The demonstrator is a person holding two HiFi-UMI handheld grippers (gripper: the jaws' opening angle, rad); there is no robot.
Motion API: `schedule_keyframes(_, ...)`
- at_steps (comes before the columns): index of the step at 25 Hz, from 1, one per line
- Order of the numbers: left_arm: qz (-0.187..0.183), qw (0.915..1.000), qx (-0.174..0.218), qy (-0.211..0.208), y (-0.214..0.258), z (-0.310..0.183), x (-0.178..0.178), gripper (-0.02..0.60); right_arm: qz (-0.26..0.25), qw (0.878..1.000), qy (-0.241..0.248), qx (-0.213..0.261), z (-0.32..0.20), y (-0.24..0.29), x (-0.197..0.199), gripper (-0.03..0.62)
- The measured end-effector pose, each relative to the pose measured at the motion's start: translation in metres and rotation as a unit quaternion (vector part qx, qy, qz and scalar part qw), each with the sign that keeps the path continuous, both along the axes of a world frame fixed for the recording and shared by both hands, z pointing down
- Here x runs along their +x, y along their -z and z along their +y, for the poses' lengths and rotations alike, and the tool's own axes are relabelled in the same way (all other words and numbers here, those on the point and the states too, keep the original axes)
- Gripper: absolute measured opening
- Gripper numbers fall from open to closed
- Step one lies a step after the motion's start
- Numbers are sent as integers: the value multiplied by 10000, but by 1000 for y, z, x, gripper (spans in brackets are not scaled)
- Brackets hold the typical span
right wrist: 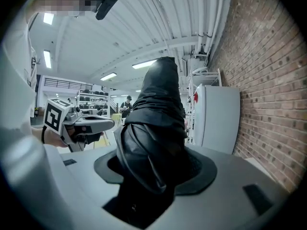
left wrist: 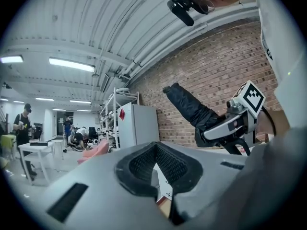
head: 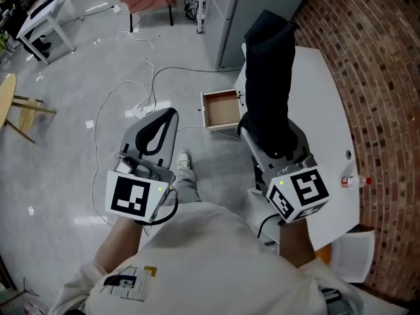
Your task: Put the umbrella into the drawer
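The black umbrella [head: 269, 77] is clamped in the right gripper [head: 274, 146], long axis pointed forward, the open drawer [head: 221, 113] just left of it; the left gripper [head: 161, 126] is seen closed, empty

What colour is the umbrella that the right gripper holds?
Black; the umbrella shows best in the right gripper view.

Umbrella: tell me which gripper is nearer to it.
Right. The right gripper is shut on the black umbrella; the left gripper hangs apart to its left, jaws together on nothing.
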State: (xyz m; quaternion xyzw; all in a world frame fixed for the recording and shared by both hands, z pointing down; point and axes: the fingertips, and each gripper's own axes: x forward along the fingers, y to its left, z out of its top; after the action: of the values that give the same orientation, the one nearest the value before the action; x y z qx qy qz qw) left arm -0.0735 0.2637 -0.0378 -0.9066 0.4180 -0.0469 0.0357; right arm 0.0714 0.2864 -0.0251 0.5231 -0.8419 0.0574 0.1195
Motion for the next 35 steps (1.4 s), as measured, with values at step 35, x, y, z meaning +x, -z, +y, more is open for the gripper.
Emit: schedule_keyframes(35,-582,9840,-1683,-94,-241,-353,18,8,1145,9463,59,-3021,-341,-350,34,253)
